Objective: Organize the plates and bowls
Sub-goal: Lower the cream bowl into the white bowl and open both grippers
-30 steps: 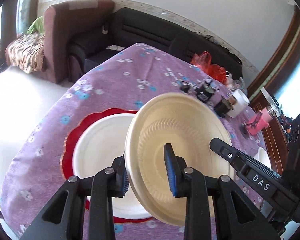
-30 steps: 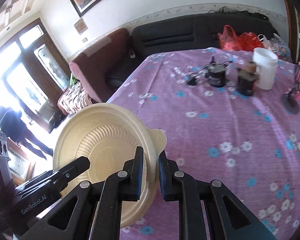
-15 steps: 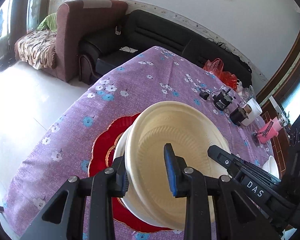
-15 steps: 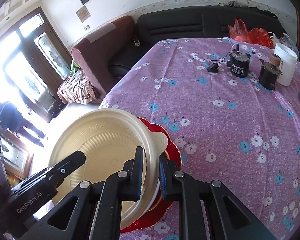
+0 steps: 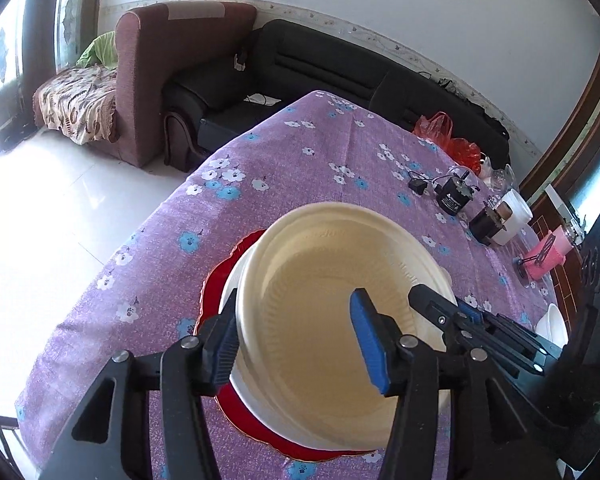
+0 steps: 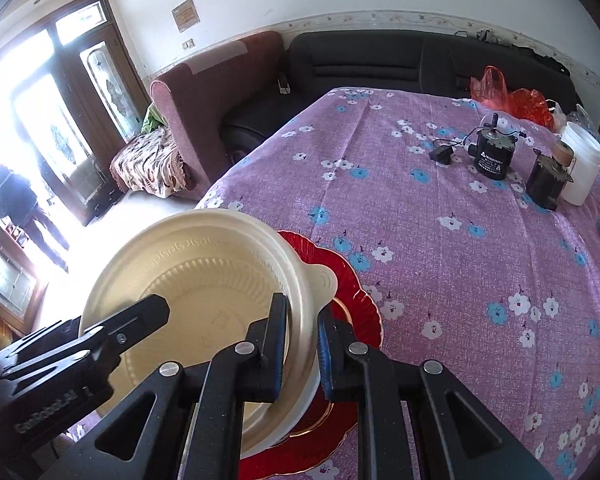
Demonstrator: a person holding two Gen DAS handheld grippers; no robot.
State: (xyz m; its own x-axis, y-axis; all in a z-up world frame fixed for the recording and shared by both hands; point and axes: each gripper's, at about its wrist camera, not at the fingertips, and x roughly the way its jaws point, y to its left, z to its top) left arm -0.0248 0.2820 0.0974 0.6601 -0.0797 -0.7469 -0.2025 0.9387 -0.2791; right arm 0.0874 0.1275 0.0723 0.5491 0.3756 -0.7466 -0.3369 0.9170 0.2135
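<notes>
My left gripper [image 5: 296,336] is opening. The bowl's rim sits between its jaws. The left pad is at the outside of the rim, and the right pad stands apart, over the inside of the bowl [image 5: 324,300]. My right gripper [image 6: 300,340] is pinched tight on the other side of the rim, near the bowl's little tab. So my right gripper holds the cream bowl, tipped up a bit.

The bowl sits over a white plate [image 5: 230,292], and that lies on a red plate [image 5: 228,264] with a wavy edge. They are near the edge of the table [image 5: 300,152], which has a purple cloth with flowers.

My left view shows the white plate's edge well, and a pink thing [image 5: 548,256] and another white dish [image 5: 552,324] far on the right. My right view shows the tab, the gold ring on the red plate, and a person [image 6: 24,212] by the bright door. Both views show black motors [image 6: 492,152], a white tub [image 6: 580,168] and a black sofa [image 6: 380,60].
</notes>
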